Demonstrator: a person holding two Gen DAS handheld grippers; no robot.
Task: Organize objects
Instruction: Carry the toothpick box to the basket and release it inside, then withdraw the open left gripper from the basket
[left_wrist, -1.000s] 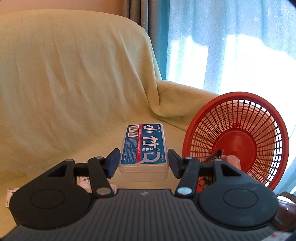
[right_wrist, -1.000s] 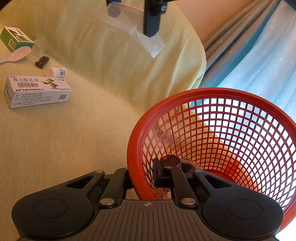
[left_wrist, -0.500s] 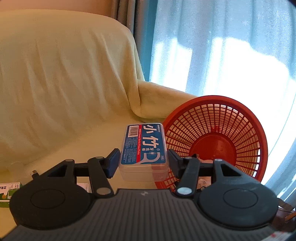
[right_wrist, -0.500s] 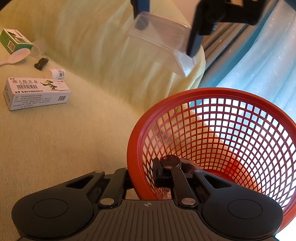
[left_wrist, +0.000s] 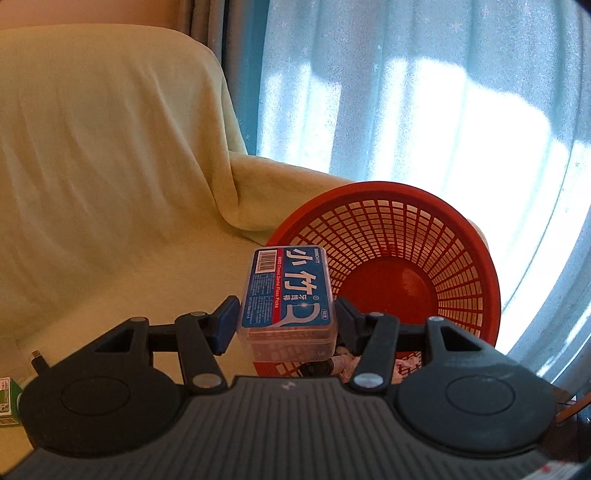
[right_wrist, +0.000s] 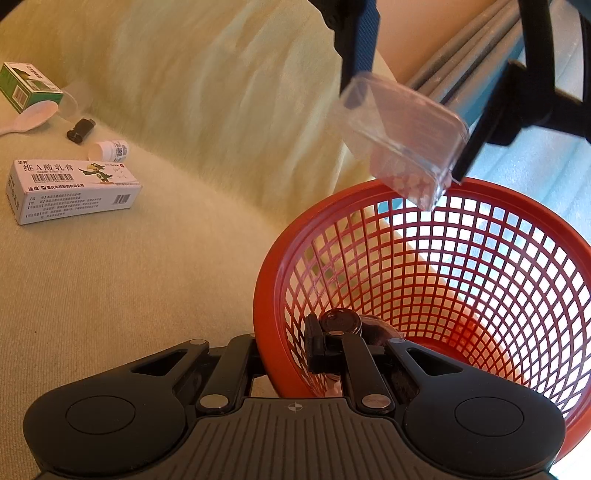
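My left gripper (left_wrist: 286, 321) is shut on a clear floss-pick box (left_wrist: 288, 291) with a blue label, gripping it by its two long sides. It hangs in front of the near rim of a tilted red mesh basket (left_wrist: 424, 229). From the right wrist view the box (right_wrist: 402, 140) hangs tilted in the left gripper (right_wrist: 410, 122) just above the basket's far rim (right_wrist: 369, 192). My right gripper (right_wrist: 286, 352) is shut on the basket's near rim, which holds the basket tipped up. Small items lie in the basket's bottom, mostly hidden.
A yellow-green cloth covers the sofa (right_wrist: 147, 295). On the seat to the left lie a white ointment carton (right_wrist: 74, 190), a small white bottle (right_wrist: 110, 150), a black clip-like piece (right_wrist: 80, 130), a white spoon (right_wrist: 26, 122) and a green box (right_wrist: 29, 86). Blue curtains (left_wrist: 443, 110) hang behind the basket.
The left gripper has carried the floss-pick box to the right, from over the sofa back to just above the basket's rim. The right gripper and basket have stayed still.
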